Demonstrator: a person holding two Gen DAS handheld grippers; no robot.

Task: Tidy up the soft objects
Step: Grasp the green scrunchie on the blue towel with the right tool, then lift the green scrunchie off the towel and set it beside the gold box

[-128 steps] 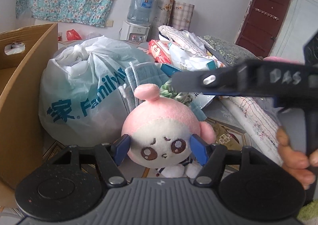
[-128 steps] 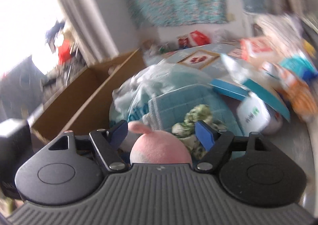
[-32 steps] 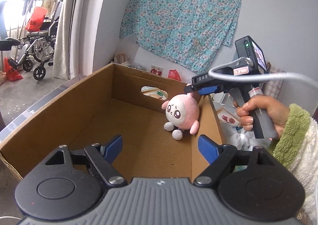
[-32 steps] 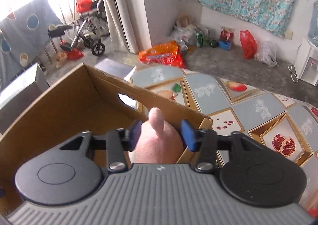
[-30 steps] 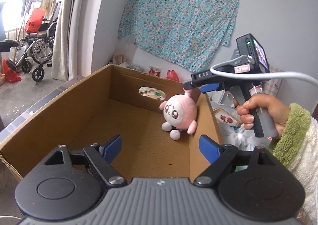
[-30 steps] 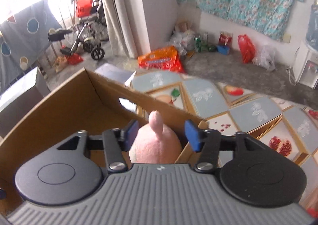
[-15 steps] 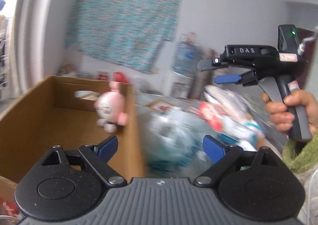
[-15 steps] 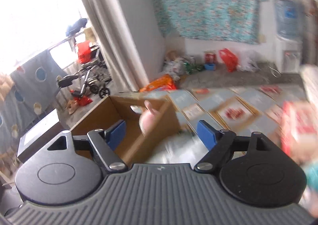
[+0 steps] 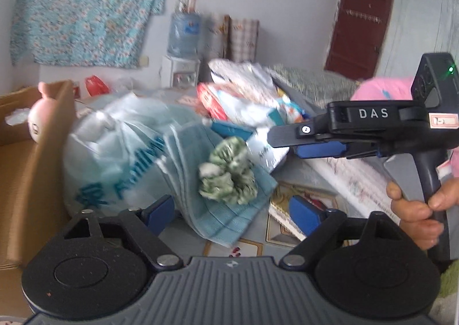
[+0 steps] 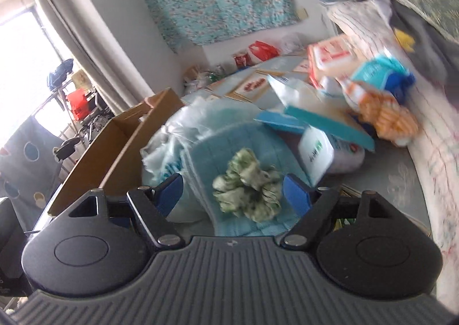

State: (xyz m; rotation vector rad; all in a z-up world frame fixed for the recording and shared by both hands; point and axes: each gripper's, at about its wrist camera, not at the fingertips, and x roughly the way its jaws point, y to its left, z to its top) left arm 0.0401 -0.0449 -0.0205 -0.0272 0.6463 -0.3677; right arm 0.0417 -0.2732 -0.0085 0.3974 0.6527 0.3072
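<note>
A green and white scrunchie lies on a folded light blue cloth, which leans on a white plastic bag. My left gripper is open and empty, just in front of the cloth. My right gripper is open and empty, with the scrunchie between its blue pads but apart from them. It also shows from the side in the left wrist view, above and right of the scrunchie. The pink plush doll sits in the cardboard box at the left.
The box stands left of the bag. Packets, a blue book and tissue packs are piled behind the cloth. A quilted blanket lies at the right. A pink object shows behind the right gripper.
The right gripper let go of the pink doll in the box, and opened. Both grippers swung right from the box to the pile and now face the scrunchie.
</note>
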